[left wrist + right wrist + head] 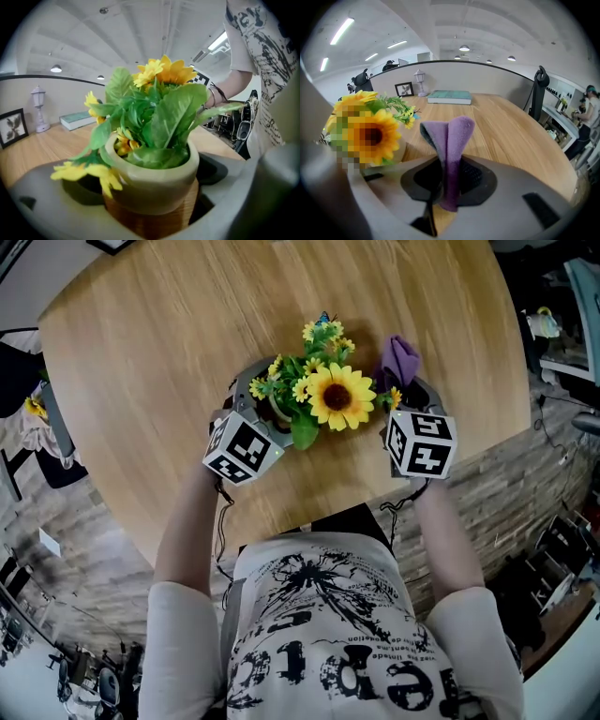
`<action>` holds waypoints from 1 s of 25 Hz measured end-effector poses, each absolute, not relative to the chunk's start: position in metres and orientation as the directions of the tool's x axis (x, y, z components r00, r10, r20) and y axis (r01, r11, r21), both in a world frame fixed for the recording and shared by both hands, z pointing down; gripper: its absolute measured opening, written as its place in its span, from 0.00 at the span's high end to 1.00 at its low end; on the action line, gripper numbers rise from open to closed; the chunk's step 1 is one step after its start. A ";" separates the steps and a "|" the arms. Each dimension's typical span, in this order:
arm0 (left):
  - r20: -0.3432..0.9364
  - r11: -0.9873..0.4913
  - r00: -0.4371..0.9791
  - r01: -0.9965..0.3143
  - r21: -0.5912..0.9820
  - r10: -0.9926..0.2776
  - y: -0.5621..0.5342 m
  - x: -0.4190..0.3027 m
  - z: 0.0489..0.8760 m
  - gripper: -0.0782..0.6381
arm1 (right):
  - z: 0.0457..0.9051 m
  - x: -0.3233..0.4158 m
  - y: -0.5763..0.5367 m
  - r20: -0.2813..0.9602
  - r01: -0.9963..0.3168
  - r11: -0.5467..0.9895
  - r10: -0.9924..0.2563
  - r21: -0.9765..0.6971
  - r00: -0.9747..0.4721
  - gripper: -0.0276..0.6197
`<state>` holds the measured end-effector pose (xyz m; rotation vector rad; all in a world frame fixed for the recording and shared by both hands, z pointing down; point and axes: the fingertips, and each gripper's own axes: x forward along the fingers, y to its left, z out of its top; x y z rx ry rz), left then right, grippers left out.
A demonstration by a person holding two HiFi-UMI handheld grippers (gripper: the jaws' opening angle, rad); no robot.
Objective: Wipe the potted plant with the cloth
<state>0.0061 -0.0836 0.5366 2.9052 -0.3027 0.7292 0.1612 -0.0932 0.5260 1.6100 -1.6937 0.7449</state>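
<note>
Left gripper (149, 201): clenched on the potted plant (302, 395), with one jaw against each side of the pot (154, 176). In the head view its marker cube sat at 7 o'clock of the blooms.
Pot: cream, upright between the jaws and packed with green leaves and small yellow flowers. In the left gripper view one yellow flower drooped over the rim at 9 o'clock.
Sunflower (339, 397): the largest bloom, facing up on the plant's 4 o'clock side, between the two grippers.
Right gripper (446, 183): clamped on the cloth (449, 136), jaws pinched together on its lower end. It was at 3 o'clock of the plant, just beside the sunflower.
Cloth: purple and folded, standing up out of the jaws. Whether it touched a leaf could not be told.
Table (159, 343): round, light wood, with the plant standing near its 6 o'clock edge.
Far side, right gripper view: a book (450, 97) lay at 12 o'clock of the cloth. A small lantern (420, 77) and a picture frame (404, 89) stood at 11 o'clock, well apart from the plant.
Person: at the table's 6 o'clock in a printed white shirt (328, 634), with both forearms reaching in.
</note>
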 end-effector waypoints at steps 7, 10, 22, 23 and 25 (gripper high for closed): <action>0.440 -0.969 0.880 -0.235 0.072 -0.181 -0.089 0.013 0.531 0.14 | 0.529 0.156 -0.091 0.795 -0.993 0.106 -0.606 0.048 -0.026 0.84; 0.440 -0.968 0.877 -0.244 0.064 -0.192 -0.089 0.013 0.531 0.15 | 0.528 0.155 -0.091 0.793 -0.993 0.108 -0.608 0.044 -0.031 0.84; 0.433 -0.909 0.838 -0.406 0.091 -0.331 -0.096 -0.004 0.495 0.15 | 0.506 0.156 -0.083 0.777 -0.988 0.150 -0.626 0.033 -0.069 0.84; 0.427 -0.902 0.836 -0.421 0.098 -0.344 -0.095 -0.006 0.486 0.15 | 0.501 0.154 -0.082 0.773 -0.987 0.157 -0.630 0.031 -0.075 0.84; 0.419 -0.887 0.828 -0.451 0.102 -0.373 -0.093 -0.012 0.470 0.15 | 0.492 0.146 -0.080 0.760 -0.984 0.177 -0.643 0.026 -0.096 0.84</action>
